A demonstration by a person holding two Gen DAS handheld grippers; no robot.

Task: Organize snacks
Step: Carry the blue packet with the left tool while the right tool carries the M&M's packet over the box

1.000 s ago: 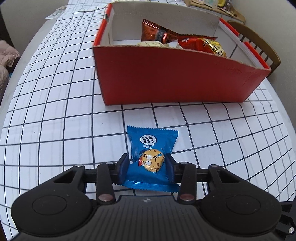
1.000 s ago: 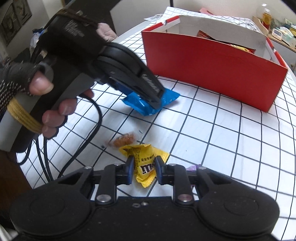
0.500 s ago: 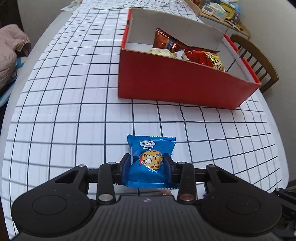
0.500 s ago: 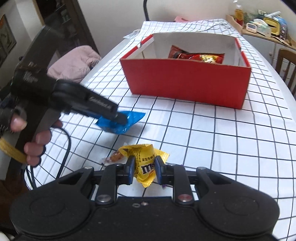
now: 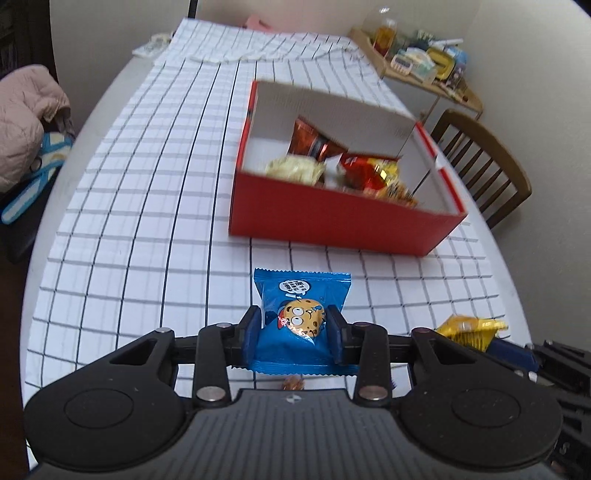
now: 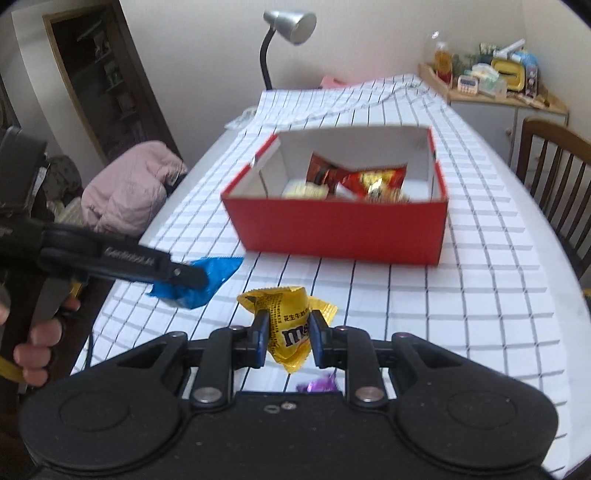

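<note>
My left gripper [image 5: 293, 328] is shut on a blue cookie packet [image 5: 301, 301] and holds it above the table, short of the red box [image 5: 332, 221]. My right gripper [image 6: 287, 330] is shut on a yellow M&M's packet [image 6: 286, 314], also lifted. In the right wrist view the left gripper [image 6: 184, 273] with the blue packet [image 6: 214, 273] is at the left. The red box [image 6: 340, 229] holds red snack bags [image 6: 369, 181] and a pale wrapped snack [image 6: 304, 190]. The yellow packet also shows in the left wrist view [image 5: 469, 328].
A checked cloth [image 5: 147, 221] covers the table. A small orange candy [image 5: 293, 384] and a purple wrapper [image 6: 319, 384] lie under the grippers. A wooden chair [image 6: 554, 166] stands at the right, a pink jacket [image 6: 129, 188] at the left, a lamp [image 6: 288, 29] behind.
Both grippers have risen well above the table with their packets; the view now looks down into the red box, which appears farther away.
</note>
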